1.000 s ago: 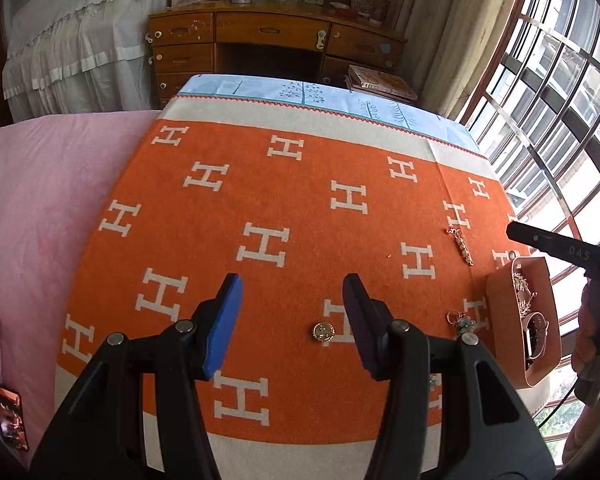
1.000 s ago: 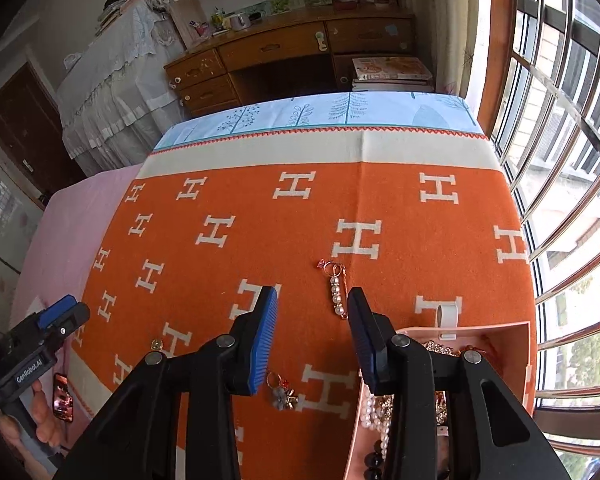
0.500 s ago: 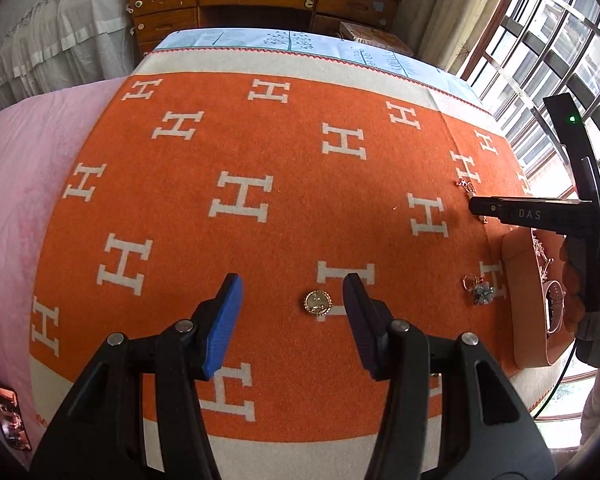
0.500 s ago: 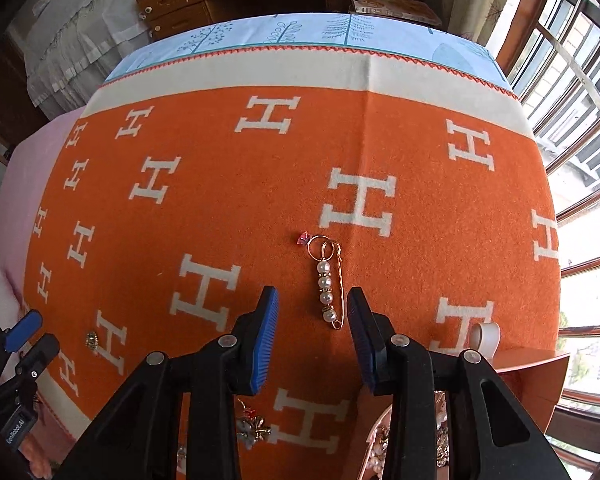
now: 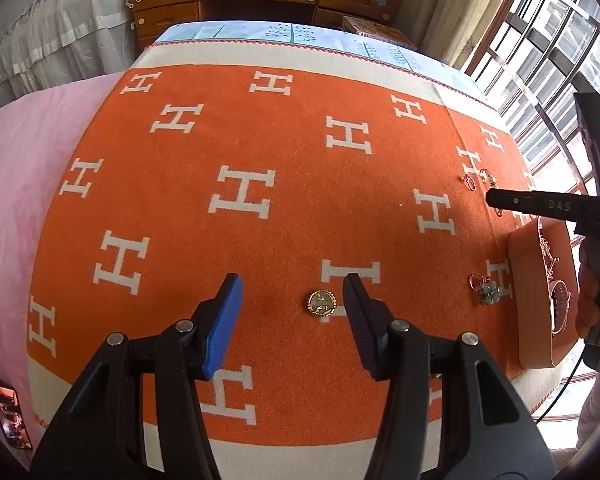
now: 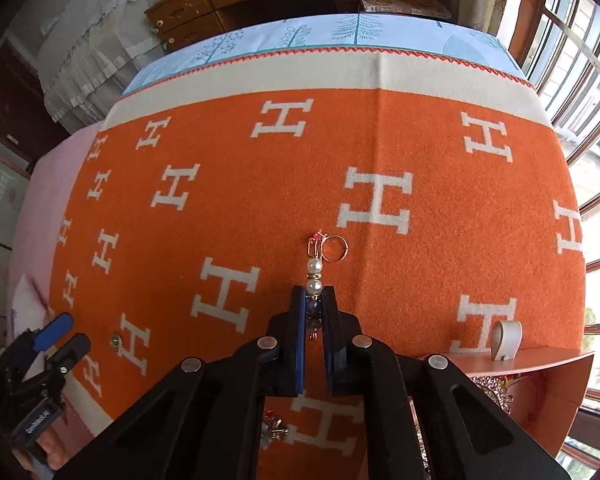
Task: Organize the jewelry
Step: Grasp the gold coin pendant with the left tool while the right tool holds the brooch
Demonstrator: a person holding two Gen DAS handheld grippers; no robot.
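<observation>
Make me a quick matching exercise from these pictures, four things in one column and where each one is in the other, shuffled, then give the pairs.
Things:
1. pearl pin
2. gold round brooch
3. flower charm
4. jewelry box

Places:
A. lying between the open left gripper fingers
B. at the blanket's right edge, holding jewelry
C. pinched in the right gripper
D. on the blanket just left of the box

Pairs: 1-C, 2-A, 3-D, 4-B

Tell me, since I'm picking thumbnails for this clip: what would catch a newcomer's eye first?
The orange blanket with white H shapes fills both views. In the right wrist view the right tool is shut on a pearl pin at the picture's centre. In the left wrist view a round gold brooch lies between the open fingers of the left tool, and an orange tray of jewelry sits at the right edge.
</observation>
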